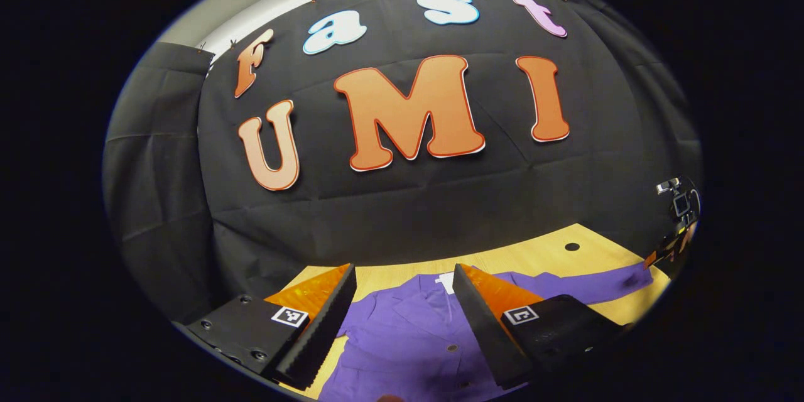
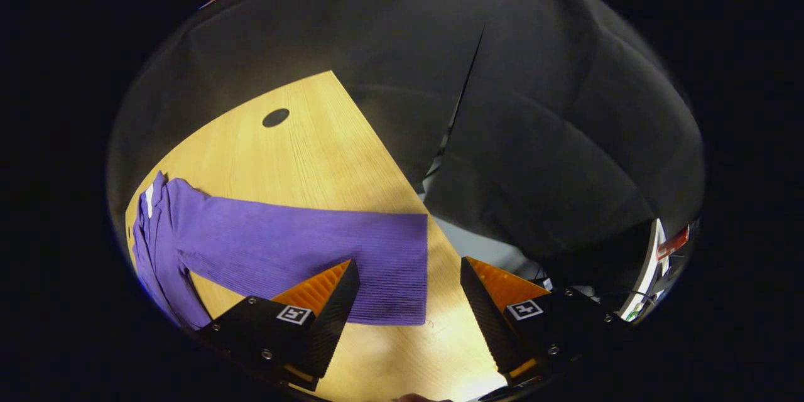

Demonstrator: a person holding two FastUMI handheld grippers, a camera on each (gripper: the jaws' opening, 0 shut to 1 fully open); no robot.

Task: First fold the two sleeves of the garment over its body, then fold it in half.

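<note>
Black cloth backs your booth, and below it a wooden table [image 1: 534,257] carries the purple garment [image 1: 408,333], spread flat with its front up. In your left gripper view, the left gripper [image 1: 402,276] hangs over the garment's body, jaws wide apart and holding nothing; the collar with its white tag [image 1: 445,281] sits between the fingers at 12 o'clock from them, and a button [image 1: 452,348] shows lower in the gap. One sleeve [image 1: 584,286] runs out flat toward 3 o'clock, reaching near the table's edge, with a dark round hole [image 1: 572,246] in the tabletop beyond it at about 1 o'clock. In your right gripper view, the right gripper [image 2: 408,273] hovers above that sleeve's [image 2: 301,251] cuff end, jaws also spread wide and empty: one finger overlaps the cuff in the picture, the other sits over bare wood near the table's corner. Whether that finger touches the fabric, you cannot tell. The garment's body [image 2: 157,245] lies at 9 o'clock from there.
</note>
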